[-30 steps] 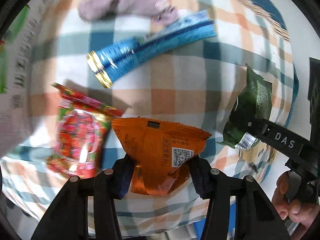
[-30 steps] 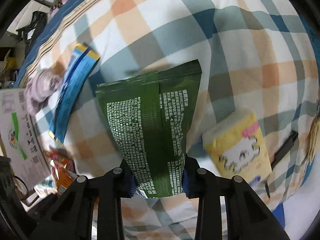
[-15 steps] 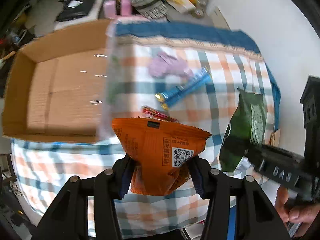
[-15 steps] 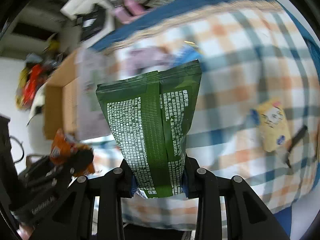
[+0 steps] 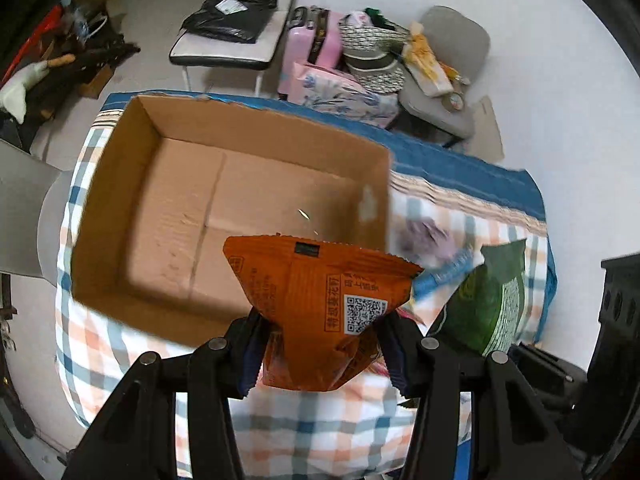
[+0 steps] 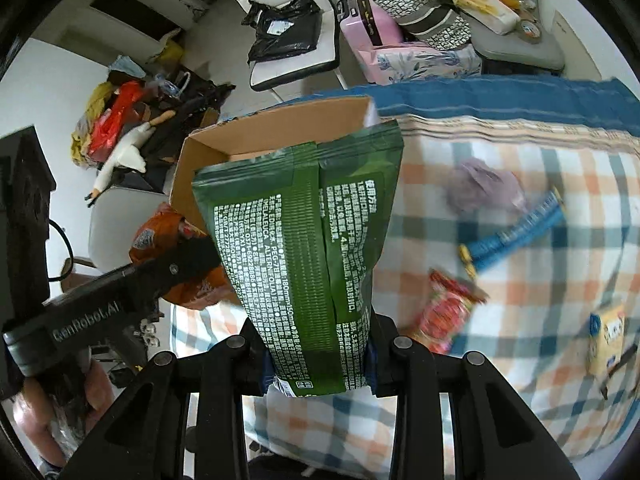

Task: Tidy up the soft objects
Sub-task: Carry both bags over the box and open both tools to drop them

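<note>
My left gripper point(image 5: 320, 350) is shut on an orange snack bag point(image 5: 324, 304), held just in front of the near rim of an open cardboard box point(image 5: 160, 120) whose inside shows bare. My right gripper point(image 6: 316, 364) is shut on a green pouch point(image 6: 304, 240), held upright above the bed. The green pouch also shows in the left wrist view point(image 5: 492, 304), to the right of the orange bag. The orange bag point(image 6: 160, 236) and the box point(image 6: 280, 128) show in the right wrist view, to the left.
On the checked bedspread point(image 6: 520, 360) lie a purple cloth point(image 6: 484, 188), a blue packet point(image 6: 516, 232), a red snack bag point(image 6: 444, 312) and a yellow pack point(image 6: 608, 332). Beyond the bed stand a chair with a black bag point(image 5: 232, 20) and a pink suitcase point(image 5: 308, 48).
Both grippers have lifted their bags off the bedspread and swung left toward the cardboard box, which now fills the left wrist view. The other items stayed on the bed.
</note>
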Demonstrator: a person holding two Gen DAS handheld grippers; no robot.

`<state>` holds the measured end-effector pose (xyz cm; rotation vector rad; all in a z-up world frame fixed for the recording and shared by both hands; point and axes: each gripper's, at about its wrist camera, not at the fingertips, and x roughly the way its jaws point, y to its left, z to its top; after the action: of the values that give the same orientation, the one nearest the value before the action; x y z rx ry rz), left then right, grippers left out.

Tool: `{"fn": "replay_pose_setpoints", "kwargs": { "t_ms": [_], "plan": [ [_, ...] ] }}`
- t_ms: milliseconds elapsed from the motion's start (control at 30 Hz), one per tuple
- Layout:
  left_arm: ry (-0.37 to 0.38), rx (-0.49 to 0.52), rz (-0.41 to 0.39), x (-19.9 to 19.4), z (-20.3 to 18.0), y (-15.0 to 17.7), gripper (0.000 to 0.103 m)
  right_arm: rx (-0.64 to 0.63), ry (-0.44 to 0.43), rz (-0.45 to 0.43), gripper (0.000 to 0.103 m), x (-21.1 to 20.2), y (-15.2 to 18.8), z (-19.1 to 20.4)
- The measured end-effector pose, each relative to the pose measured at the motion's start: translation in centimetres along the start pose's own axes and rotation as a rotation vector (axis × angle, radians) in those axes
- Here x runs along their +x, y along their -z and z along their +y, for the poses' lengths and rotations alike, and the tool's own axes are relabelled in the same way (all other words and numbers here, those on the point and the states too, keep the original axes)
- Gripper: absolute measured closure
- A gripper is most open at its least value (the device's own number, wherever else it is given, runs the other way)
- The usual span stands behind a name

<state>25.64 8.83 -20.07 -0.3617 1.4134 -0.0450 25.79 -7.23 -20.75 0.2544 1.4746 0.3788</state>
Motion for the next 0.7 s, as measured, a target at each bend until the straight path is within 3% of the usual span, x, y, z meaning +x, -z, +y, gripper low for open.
{"fn": "replay_pose_setpoints", "kwargs": {
  "t_ms": [133,300,500,700],
  "plan": [
    [0.002,-0.012,0.065,2.4,3.4,-3.9,0.056,0.01,0.057,0.021,0.067,3.3,-3.3,2.9],
    [0.02,-0.02,0.171,7.0,6.7,-7.6,0.056,0.055,0.12,0.069,0.067,9.1,-7.1,3.8],
    [0.024,0.007,0.264,12.5,8.0,-10.6,0.055,0.1,0.211,0.123,0.067,15.1,-10.1,3.4],
    [-0.005,0.02,0.298,14.8,8.0,-11.7,0.053,0.133,0.257,0.139,0.067,17.6,-11.5,2.6]
  ]
}}
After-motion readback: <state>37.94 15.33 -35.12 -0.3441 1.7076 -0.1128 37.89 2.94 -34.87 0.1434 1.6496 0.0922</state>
